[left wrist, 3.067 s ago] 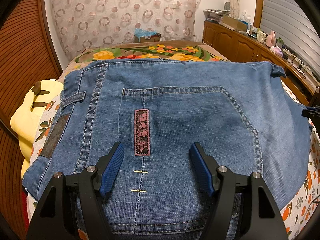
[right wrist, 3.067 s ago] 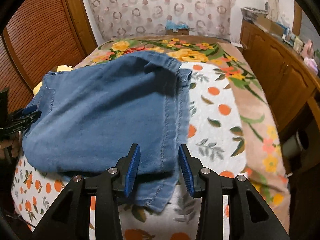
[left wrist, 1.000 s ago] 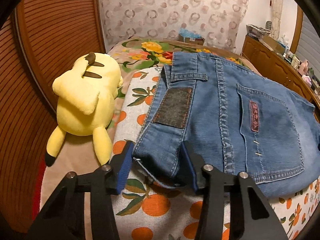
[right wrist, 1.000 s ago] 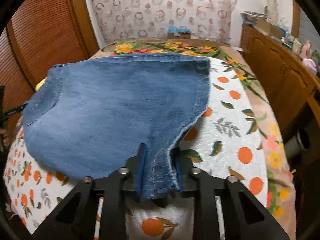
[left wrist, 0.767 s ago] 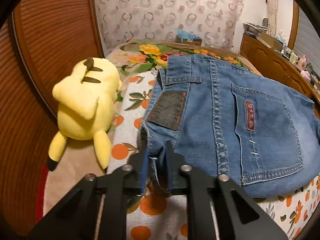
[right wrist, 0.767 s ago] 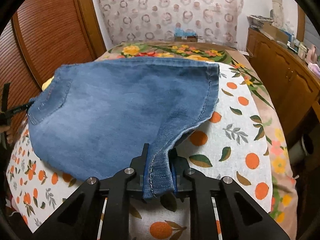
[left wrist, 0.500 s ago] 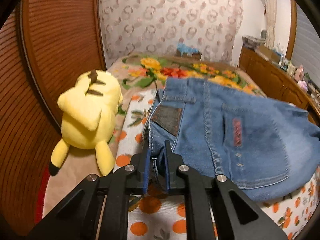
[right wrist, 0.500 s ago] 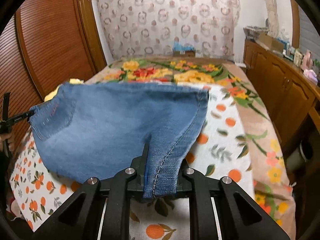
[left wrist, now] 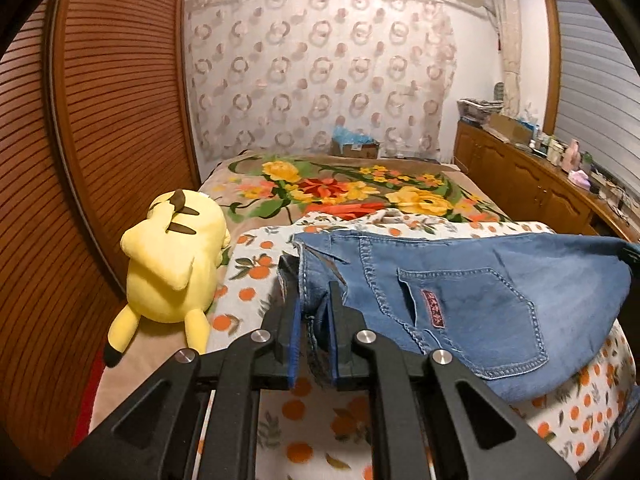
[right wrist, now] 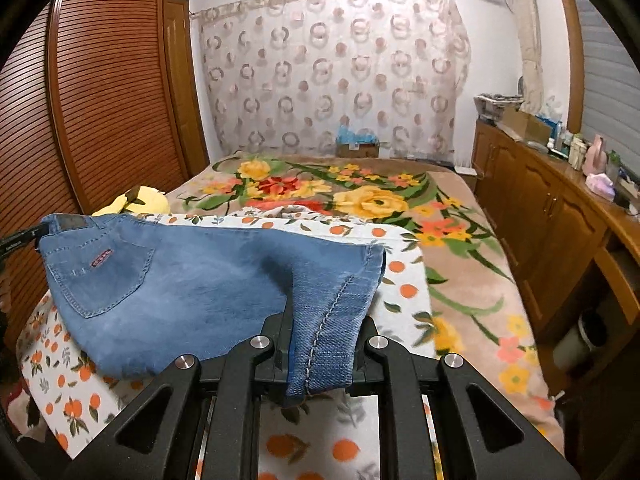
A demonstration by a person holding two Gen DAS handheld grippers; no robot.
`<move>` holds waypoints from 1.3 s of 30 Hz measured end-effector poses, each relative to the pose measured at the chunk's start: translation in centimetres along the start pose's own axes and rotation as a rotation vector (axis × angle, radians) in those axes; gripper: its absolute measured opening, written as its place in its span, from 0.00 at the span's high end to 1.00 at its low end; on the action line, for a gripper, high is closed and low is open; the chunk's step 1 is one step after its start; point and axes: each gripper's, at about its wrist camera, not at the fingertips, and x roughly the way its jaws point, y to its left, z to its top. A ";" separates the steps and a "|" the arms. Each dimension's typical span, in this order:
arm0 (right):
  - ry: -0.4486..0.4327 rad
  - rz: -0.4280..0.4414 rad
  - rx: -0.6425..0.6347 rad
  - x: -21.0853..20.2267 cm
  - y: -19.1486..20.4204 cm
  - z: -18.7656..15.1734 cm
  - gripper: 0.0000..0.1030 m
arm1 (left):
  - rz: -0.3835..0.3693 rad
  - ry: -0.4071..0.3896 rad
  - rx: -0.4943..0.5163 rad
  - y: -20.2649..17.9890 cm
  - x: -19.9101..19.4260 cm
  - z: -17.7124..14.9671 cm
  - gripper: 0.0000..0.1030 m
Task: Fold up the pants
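The blue denim pants are folded short and hang lifted above the bed, back pocket with a pink label facing me. My left gripper is shut on the waistband corner of the pants. My right gripper is shut on the opposite hem end of the pants, which droops over its fingers. The left gripper's tip shows at the far left of the right wrist view, holding the waistband corner.
A white sheet with orange prints covers the near bed, a floral blanket the far part. A yellow plush toy lies at the left bed edge beside a brown slatted wardrobe. Wooden cabinets line the right.
Both grippers closed on the pants' two ends and have lifted them off the sheet; the cloth now hangs stretched between them, higher than half a second ago.
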 end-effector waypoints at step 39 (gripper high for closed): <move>0.129 0.004 0.174 -5.5 0.0 -5.9 0.72 | -0.030 0.076 0.015 -2.1 -6.4 -10.1 0.56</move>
